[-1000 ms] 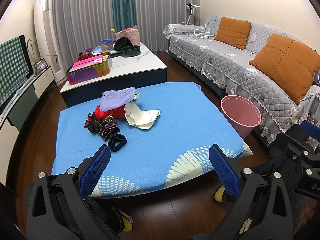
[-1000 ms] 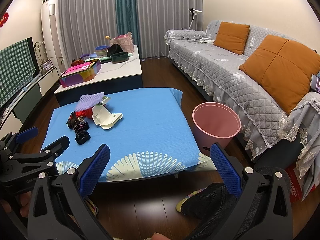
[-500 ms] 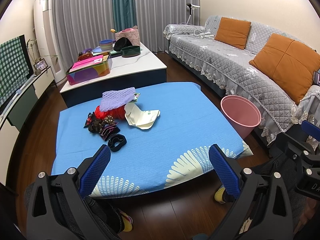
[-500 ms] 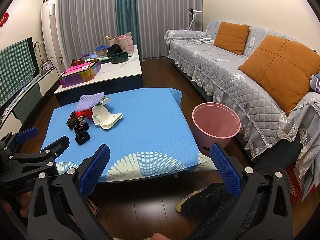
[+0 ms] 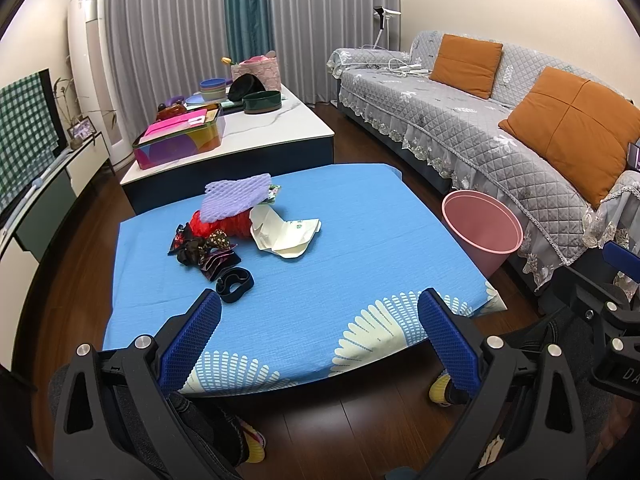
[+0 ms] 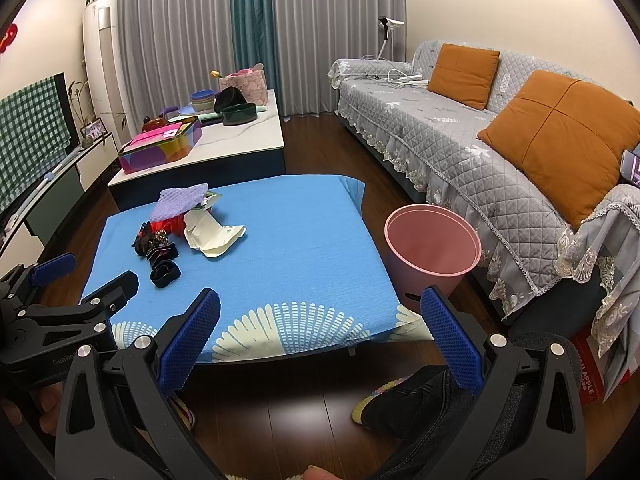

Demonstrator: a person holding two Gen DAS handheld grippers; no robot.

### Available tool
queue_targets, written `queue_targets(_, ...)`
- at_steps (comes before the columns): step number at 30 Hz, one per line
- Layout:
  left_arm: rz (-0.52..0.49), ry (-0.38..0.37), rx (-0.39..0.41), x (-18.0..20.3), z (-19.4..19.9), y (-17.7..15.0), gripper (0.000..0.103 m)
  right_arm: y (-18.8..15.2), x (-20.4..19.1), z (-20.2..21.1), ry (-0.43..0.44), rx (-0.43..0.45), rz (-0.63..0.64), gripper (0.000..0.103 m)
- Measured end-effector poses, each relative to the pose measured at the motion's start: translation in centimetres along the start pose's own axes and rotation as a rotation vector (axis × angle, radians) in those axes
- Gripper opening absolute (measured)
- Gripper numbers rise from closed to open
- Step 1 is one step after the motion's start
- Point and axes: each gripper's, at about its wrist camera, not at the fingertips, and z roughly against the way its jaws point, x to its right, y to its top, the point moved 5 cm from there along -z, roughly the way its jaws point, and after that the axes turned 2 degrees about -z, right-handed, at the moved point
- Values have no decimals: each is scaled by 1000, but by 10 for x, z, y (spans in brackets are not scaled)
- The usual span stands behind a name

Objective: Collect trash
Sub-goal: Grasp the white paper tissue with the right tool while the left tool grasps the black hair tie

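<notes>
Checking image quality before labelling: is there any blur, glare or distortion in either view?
Left wrist view: sharp, evenly lit, strong fisheye bending the sofa, dark corners. Right wrist view: same; faint glare on the floor, trash pile readable.

Both wrist cameras look forward and slightly down from off the near edge of the low blue-clothed table (image 5: 340, 248), set well back. The right view sits further right. Both share the round pink plastic bin (image 6: 432, 248).

Bare blue tablecloth (image 5: 352, 248) lies open before me; the trash pile (image 5: 236, 220) crowds its far left, pink bin (image 5: 482, 226) right.
</notes>
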Motion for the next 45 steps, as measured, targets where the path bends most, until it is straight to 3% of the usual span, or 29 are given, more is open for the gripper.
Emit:
queue_targets(8,8,-5,-10,-1,-2,-3,96,-6,1,-6,14,-4,7,98)
queue_targets(11,60,-6,-35,-20,-11,-4,96,2,-1,-8,29,49,6,98)
queue_targets(13,91,36,-45,-42,-17,-2,96,10,-4,-9,54,92,8,98)
queue_targets(17,124,192,-41,-96,-28,4,95,29,-20,-30,89,143,59,98)
queue_targets(20,186,252,-82,-135,-46,4,95,39,-37,-75,117,70,100,98)
queue_targets(26,313,310,-185,-195,-92,-3,96,47,-73,-190,212,-162,-26,98)
queue_targets(32,324,400,-204,-231,-130,-6,96,40,-127,-298,227,-341,-33,98)
queue_targets(37,377,367,-310,-247,-162,-16,96,24,-157,-363,247,-465,4,83)
queue_targets(42,370,363,-329,-248,-173,-18,96,11,-167,-392,274,-532,-30,71)
queue_targets(44,348,365,-338,-245,-176,-19,96,14,-173,-388,291,-495,-11,42)
queue_targets(45,343,364,-340,-243,-177,-19,96,11,-177,-389,309,-518,7,29)
